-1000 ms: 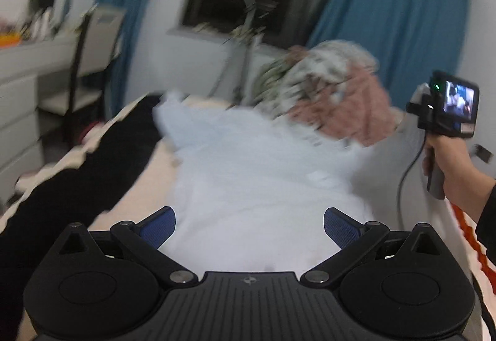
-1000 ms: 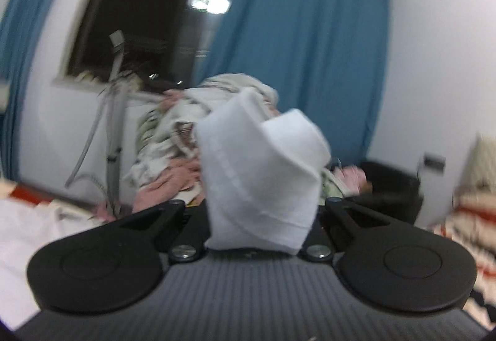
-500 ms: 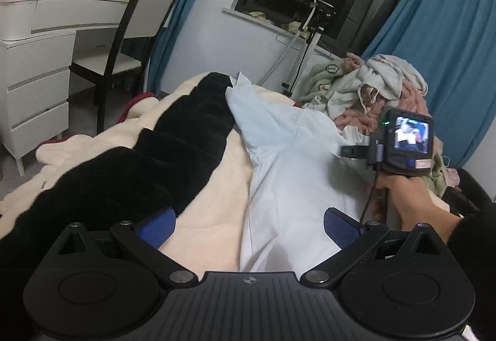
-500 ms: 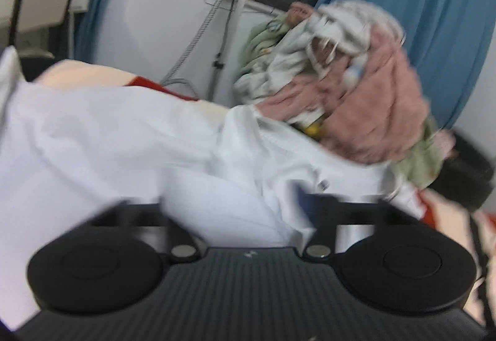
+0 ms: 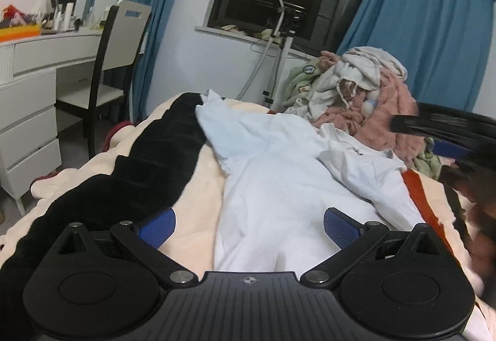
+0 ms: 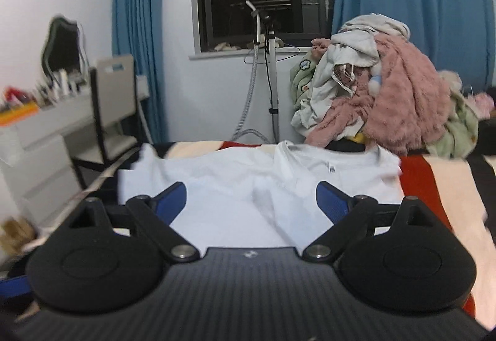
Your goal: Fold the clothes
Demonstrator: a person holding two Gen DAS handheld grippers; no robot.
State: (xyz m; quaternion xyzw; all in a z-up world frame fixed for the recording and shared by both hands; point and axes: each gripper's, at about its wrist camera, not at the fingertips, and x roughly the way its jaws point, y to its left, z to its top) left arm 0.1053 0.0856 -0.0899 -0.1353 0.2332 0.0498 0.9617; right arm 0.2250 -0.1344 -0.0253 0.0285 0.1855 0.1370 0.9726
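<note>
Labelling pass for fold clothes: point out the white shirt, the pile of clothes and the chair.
white shirt [image 6: 235, 213]: right wrist view, flat body panel.
pile of clothes [image 6: 400, 111]: right wrist view, pink fuzzy garment on its front.
chair [image 5: 131, 37]: left wrist view, pale backrest.

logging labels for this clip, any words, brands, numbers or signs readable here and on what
No text can be read in either view.
Neck tag on the white shirt: too small and blurred to read.
Small emblem on the right tongs' body: a mark, no letters.
Patch on the green garment in the clothes pile: no legible words.
</note>
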